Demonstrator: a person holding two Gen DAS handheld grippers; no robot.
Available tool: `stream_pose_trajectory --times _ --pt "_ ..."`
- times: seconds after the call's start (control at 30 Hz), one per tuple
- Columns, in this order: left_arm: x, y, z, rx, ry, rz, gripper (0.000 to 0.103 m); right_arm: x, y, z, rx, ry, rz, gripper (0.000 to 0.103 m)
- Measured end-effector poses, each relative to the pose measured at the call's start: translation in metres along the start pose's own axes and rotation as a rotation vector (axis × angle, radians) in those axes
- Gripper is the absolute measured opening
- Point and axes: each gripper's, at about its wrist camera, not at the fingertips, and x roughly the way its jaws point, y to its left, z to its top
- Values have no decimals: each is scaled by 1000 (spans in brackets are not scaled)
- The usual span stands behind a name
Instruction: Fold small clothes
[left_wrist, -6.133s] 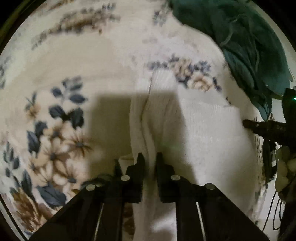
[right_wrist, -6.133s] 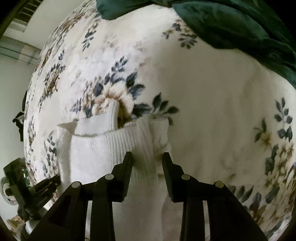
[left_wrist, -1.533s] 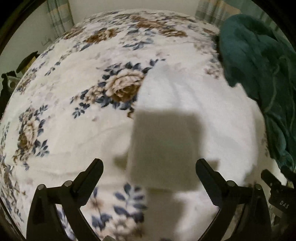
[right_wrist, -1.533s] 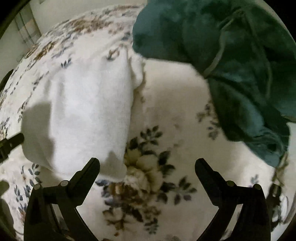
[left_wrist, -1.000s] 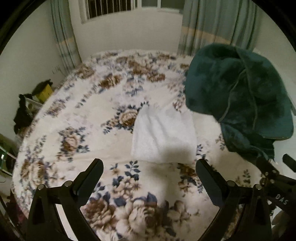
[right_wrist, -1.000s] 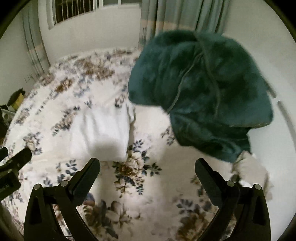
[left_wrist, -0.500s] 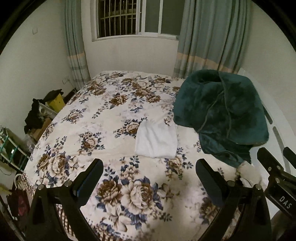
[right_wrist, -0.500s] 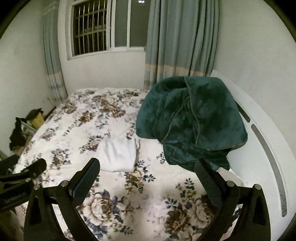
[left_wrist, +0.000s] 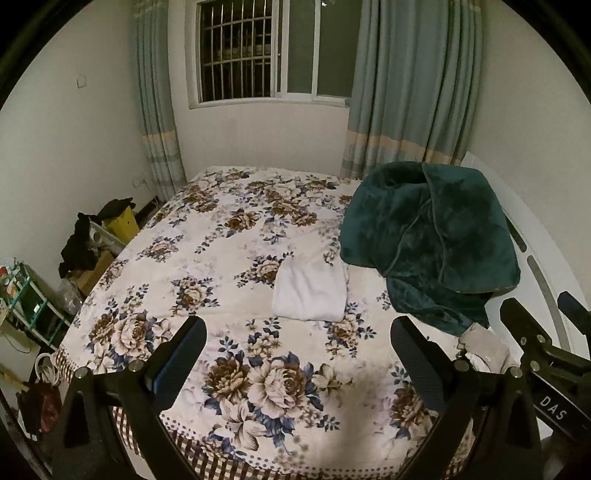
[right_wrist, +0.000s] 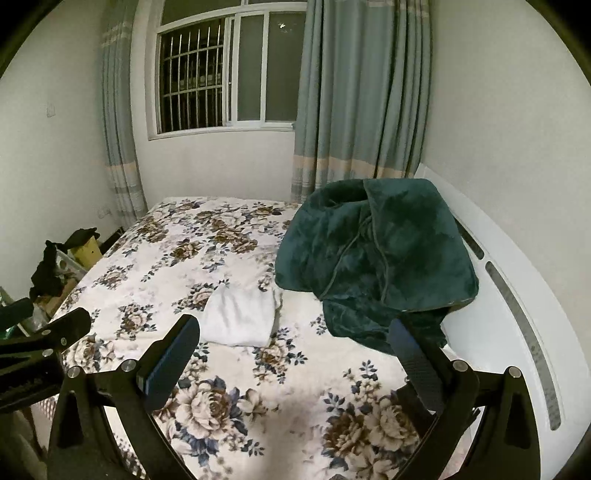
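- Bedroom, night; barred window (left_wrist: 275, 50) w/ curtains at 12 o'clock, bed (left_wrist: 207, 280) w/ floral cover fills mid-frame.
- White garment (left_wrist: 309, 291) lies folded flat, a neat rectangle, at bed centre; in rt wrist view it sits at 11 o'clock of frame centre.
- Green blanket (left_wrist: 428, 240) heaped at 2 o'clock, its edge just beside the garment; can't tell if touching.
- Left gripper (left_wrist: 297, 345): jaws wide apart, empty, well clear of the bed.
- Right gripper (right_wrist: 293, 343): same, jaws apart, nothing held.
- Step, judged: fold looks done, both tools backed off.
- Pale crumpled item (left_wrist: 484, 347) at 4 o'clock by bed edge, maybe the next piece; unclear.
- Next move, if so: reach in, pinch it, spread it flat on open bedcover.
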Motion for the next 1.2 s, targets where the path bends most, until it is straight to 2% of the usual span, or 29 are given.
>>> stream_pose_trajectory --times 0.47,1.2 --pt "-22 5 -8 -24 -21 39 102 -20 -1 1 -28 -23 20 103" --pt "-23 7 -5 -10 -26 47 102 -23 -1 -3 -26 -16 24 103"
